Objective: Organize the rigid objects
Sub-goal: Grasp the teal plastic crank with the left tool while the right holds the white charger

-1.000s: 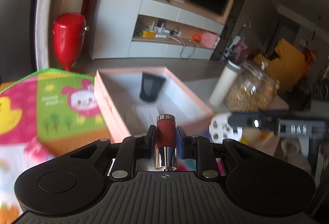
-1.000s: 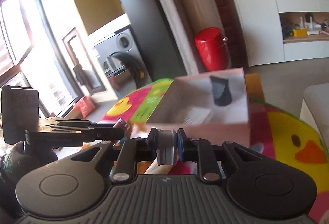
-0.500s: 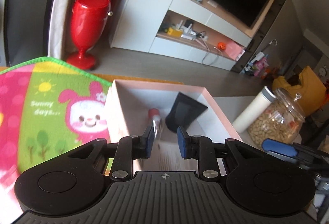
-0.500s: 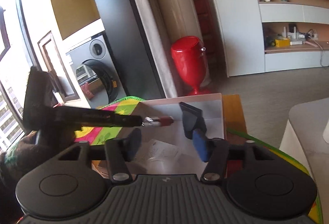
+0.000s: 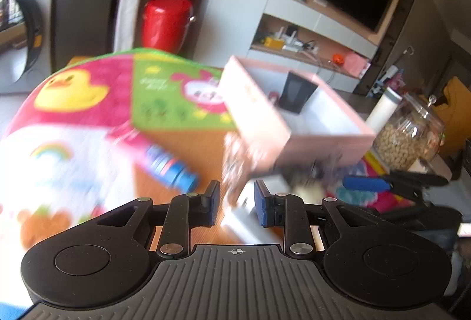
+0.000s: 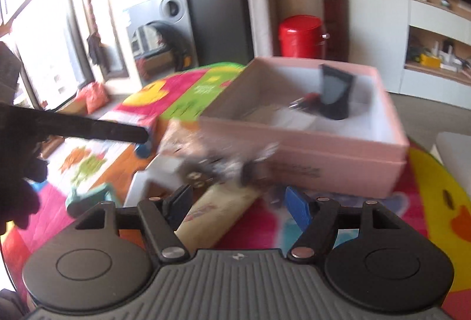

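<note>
Box point(image 6: 294, 149), pink, open-topped, on the mat point(image 6: 426, 202); landmark for all below. Inside the box: black cup point(image 6: 335, 96) upright toward the far wall, red-and-silver tube point(image 6: 306, 99) lying just beside it on the left, white paper point(image 6: 291, 120) flat on the floor of the box.

Left gripper point(image 5: 237, 206) released, jaws parted, nothing between the pads; positioned in front of the box's near-left corner, above the mat. Blue-capped tube point(image 5: 173, 170) lying on the mat left of the box, blurred. White block point(image 5: 250, 217) below the jaws, in front of the box; whether touching the pads cannot be told.

Right gripper point(image 6: 238, 202) released, jaws spread wide, empty; in front of the box's near wall. Cream tube point(image 6: 217, 214) lying on the mat between the jaws and just beyond, in front of the box, not gripped. Blurred dark clutter point(image 6: 223, 167) against the box's near wall, unidentifiable. Teal item point(image 6: 88, 196) on the mat, front-left of the box.

Red bin point(image 6: 300, 36) on the floor behind the box. Jar point(image 5: 409, 137) of pale grains and a white bottle point(image 5: 382, 108) right of the box, in the left wrist view. Washer point(image 6: 164, 34) far behind-left of the box.
</note>
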